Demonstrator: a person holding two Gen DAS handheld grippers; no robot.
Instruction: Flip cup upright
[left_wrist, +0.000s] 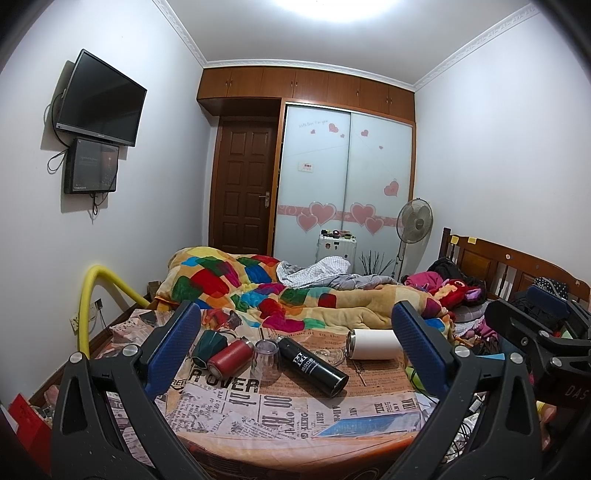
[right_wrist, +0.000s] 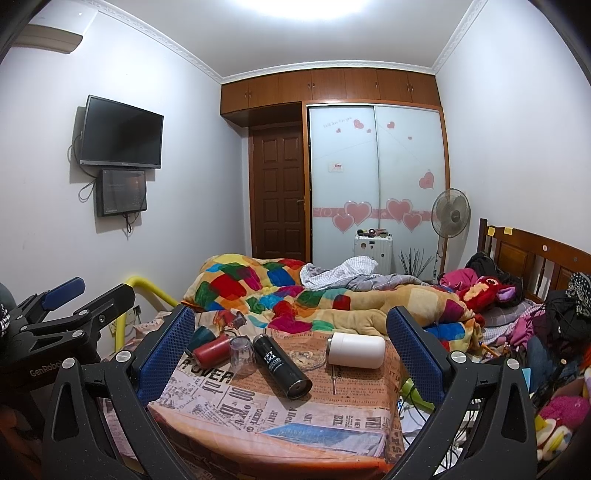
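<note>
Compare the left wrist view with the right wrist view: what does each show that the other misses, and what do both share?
Only the left wrist view shows the right tool, at its right edge. Only the right wrist view shows the left tool at its left edge, plus an air conditioner high on the wall. Both share the black bottle, white cup, red cup and clear glass on the newspaper-print table.

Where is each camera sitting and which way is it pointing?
Left wrist: sits on the left gripper, facing across the table toward the wardrobe; its open blue fingers frame the view, and the right gripper shows at the right edge.
Right wrist: sits on the right gripper, facing likewise; open fingers frame it, and the left gripper shows at the left edge.
Shared: the black bottle, white cup, red cup, bed.
</note>
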